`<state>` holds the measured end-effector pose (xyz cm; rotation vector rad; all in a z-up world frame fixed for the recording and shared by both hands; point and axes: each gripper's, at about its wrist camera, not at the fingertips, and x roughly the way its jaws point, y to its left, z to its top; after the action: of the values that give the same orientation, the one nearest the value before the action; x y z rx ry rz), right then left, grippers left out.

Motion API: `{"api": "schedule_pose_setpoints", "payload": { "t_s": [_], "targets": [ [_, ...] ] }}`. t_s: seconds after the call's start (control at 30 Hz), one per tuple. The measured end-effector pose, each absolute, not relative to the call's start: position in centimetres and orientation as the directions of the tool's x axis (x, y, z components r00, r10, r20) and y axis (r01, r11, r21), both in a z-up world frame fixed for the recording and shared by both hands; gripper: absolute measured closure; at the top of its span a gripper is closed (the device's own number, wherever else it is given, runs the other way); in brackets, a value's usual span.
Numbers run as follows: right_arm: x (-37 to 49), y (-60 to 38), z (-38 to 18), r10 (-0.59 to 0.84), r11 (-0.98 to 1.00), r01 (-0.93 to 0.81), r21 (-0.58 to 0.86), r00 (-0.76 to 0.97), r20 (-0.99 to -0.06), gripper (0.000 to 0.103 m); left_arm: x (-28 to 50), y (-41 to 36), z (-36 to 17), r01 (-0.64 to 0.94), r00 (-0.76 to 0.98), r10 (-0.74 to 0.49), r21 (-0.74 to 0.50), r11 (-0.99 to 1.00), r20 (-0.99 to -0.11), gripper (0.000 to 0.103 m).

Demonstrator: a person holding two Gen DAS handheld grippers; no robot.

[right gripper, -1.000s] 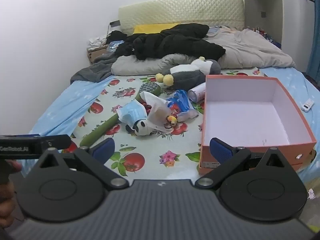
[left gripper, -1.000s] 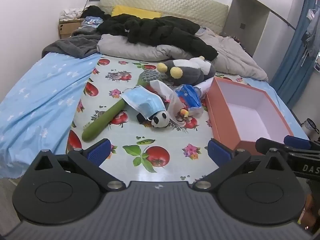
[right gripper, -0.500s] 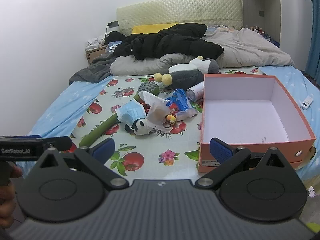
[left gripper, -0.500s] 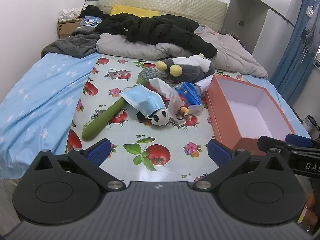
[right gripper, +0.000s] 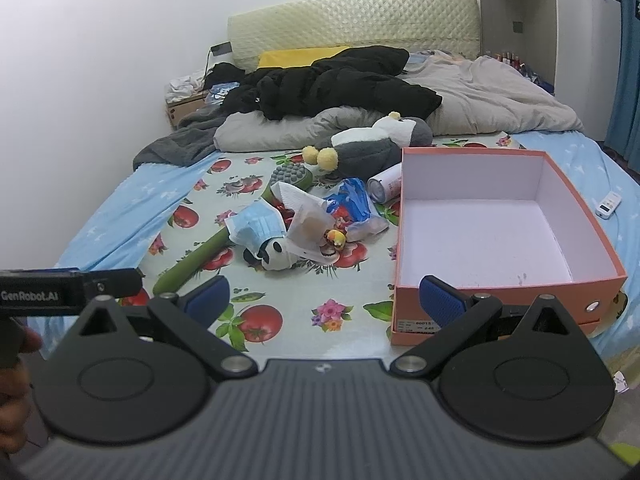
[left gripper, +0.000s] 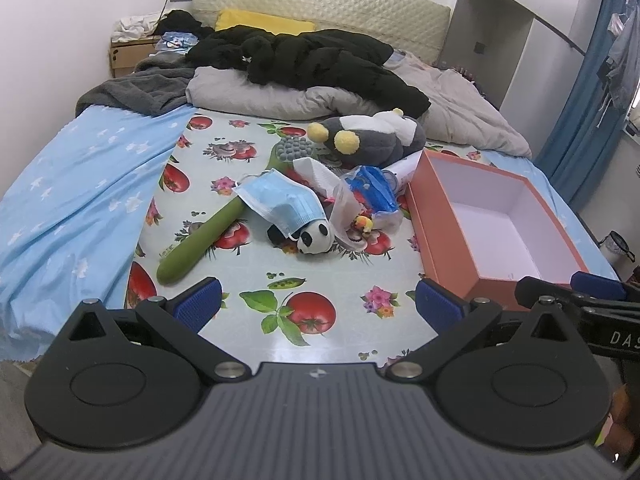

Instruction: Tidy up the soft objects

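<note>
A: On the bed, what lies ahead of you?

B: A pile of soft things sits mid-cloth. A long green plush stick (left gripper: 208,236) lies on a diagonal, its blunt end near my left gripper (left gripper: 318,304), its grey knobbed head far and to the right. A blue face mask (left gripper: 280,204) drapes over a small panda toy (left gripper: 316,240), whose face points toward me. Behind them a grey plush with yellow pom-poms (left gripper: 372,140) lies lengthwise across the bed.

A: And your jaws?

B: Both pairs stand wide apart, holding nothing. My right gripper (right gripper: 324,298) hovers at the near edge, before the orange box (right gripper: 404,248).

A: Where is there room?

B: The box is open-topped, with nothing inside, right of the pile, its long side running away from me. Between my fingers and the pile the tomato-print cloth (left gripper: 304,316) is bare. Left of it a blue star sheet (left gripper: 80,184) slopes off the edge.

A: The room?

B: A grey duvet (left gripper: 452,108) and black clothing (left gripper: 312,60) are heaped by the quilted headboard (left gripper: 320,4); white walls, and a blue curtain (left gripper: 580,120) on the right.
</note>
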<state>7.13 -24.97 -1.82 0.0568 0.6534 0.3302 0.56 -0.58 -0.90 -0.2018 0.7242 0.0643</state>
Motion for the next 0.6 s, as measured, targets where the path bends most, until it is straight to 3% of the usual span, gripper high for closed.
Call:
{"api": "schedule_pose_setpoints", "payload": {
  "t_s": [0.6],
  "targets": [
    [7.35, -24.91, -2.14, 0.316, 0.947, -0.279, 0.157, 0.74, -0.594, 0.0, 0.96, -0.97, -0.83, -0.116, 0.745, -0.021, -0.16, 0.98, -0.667, 0.0]
  ]
}}
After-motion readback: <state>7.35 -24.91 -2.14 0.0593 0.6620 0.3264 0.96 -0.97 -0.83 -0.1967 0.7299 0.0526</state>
